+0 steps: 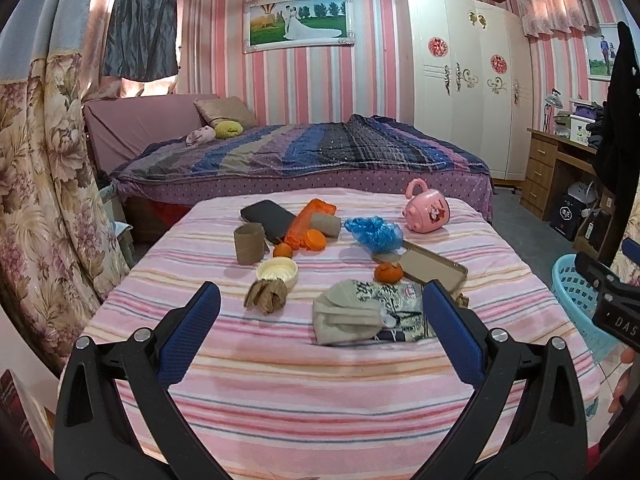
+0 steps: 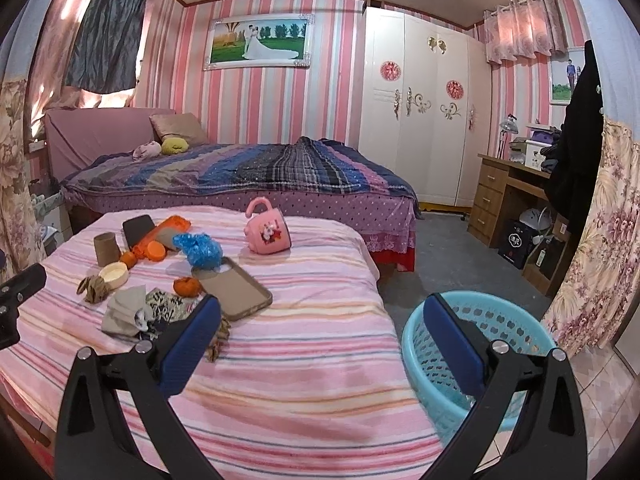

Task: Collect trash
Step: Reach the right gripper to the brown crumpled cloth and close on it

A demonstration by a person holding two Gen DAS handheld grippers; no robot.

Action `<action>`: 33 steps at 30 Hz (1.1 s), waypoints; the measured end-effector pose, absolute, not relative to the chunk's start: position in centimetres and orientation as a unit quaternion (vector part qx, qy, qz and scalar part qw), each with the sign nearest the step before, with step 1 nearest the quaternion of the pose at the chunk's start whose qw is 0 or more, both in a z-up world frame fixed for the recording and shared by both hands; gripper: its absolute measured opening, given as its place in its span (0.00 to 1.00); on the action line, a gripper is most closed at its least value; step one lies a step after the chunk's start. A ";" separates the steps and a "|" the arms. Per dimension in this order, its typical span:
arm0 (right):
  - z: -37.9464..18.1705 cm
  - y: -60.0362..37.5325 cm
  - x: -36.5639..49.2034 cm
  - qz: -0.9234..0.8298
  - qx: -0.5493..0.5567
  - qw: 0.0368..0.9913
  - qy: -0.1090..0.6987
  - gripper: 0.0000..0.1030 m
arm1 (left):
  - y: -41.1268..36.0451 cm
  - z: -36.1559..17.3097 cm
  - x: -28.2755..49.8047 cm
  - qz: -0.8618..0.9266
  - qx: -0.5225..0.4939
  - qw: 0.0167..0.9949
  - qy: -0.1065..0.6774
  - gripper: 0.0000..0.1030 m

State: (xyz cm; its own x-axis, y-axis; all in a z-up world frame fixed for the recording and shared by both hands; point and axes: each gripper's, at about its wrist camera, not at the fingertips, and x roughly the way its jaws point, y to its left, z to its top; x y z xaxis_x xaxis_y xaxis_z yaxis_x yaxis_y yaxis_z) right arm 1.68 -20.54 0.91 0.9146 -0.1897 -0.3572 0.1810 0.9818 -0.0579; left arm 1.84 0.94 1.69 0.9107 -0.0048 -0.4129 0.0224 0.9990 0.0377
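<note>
Left wrist view: my left gripper [image 1: 320, 320] and right gripper [image 2: 320, 328] both gape empty; nothing collected yet. Next I'd pinch the crumpled brown paper [image 1: 267, 295] for the blue basket [image 2: 516, 320].

Wide bare stripes of pink cloth on the worktop [image 1: 320, 392] lie open nearer than the grey pouch [image 1: 348, 316]. Beyond the pouch, clutter crowds: oranges, cardboard tube [image 1: 249, 244], phone case [image 1: 434, 266]. Right of it, the blue basket [image 2: 516, 320] gapes open.
</note>
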 end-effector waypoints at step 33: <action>-5.6 -16.8 12.3 0.001 -0.031 0.957 0.288 0.96 | 10.5 -2.0 10.2 0.072 0.015 0.960 0.269 0.95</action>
State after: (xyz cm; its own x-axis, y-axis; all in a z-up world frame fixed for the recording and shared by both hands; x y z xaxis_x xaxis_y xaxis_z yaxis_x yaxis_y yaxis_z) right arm 12.30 -16.84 -5.61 0.8343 -0.0158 -0.5511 -0.0200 0.9981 -0.0588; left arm 10.24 10.50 -2.00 0.8446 0.1474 -0.5148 -0.1309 0.9890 0.0685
